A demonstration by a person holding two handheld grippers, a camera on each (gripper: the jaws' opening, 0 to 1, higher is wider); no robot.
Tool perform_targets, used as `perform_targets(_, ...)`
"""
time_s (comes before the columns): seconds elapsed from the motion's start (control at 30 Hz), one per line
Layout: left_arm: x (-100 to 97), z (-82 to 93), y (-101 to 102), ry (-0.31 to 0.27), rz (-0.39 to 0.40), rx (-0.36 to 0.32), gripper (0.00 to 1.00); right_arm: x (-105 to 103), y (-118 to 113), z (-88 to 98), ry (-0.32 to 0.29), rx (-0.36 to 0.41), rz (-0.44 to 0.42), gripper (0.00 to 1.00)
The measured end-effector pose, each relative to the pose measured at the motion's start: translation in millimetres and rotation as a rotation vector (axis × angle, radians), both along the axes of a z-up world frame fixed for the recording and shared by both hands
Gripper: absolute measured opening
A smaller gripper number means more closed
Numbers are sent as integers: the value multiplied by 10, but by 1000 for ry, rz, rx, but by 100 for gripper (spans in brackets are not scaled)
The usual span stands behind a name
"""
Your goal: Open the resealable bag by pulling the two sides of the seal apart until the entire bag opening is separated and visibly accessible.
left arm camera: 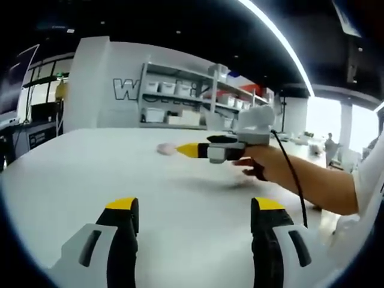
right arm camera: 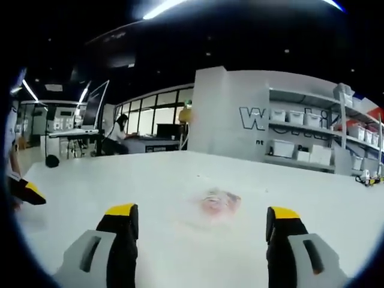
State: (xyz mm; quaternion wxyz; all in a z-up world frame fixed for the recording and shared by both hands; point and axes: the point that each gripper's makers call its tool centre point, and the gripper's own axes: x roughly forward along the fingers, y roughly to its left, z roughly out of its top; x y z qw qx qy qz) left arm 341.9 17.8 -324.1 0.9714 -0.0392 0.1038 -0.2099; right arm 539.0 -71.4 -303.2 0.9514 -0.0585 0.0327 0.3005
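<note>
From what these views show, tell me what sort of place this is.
Probably a lab or workshop: a large white table, wall shelving stacked with storage bins, and a person at a desk beside glass-walled rooms.

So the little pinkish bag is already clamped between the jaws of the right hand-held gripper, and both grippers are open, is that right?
Not quite. In the right gripper view the bag lies on the white table, ahead of the right hand-held gripper and apart from its jaws, not clamped. The rest holds: both grippers are open, as the left hand-held gripper shows in the left gripper view.
</note>
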Motion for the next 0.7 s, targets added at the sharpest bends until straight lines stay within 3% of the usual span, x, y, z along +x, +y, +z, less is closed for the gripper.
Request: perform_targets(0.7, -18, -4, -12, 3, -3, -11, 75, -143, -19, 48, -8, 14, 6, 84)
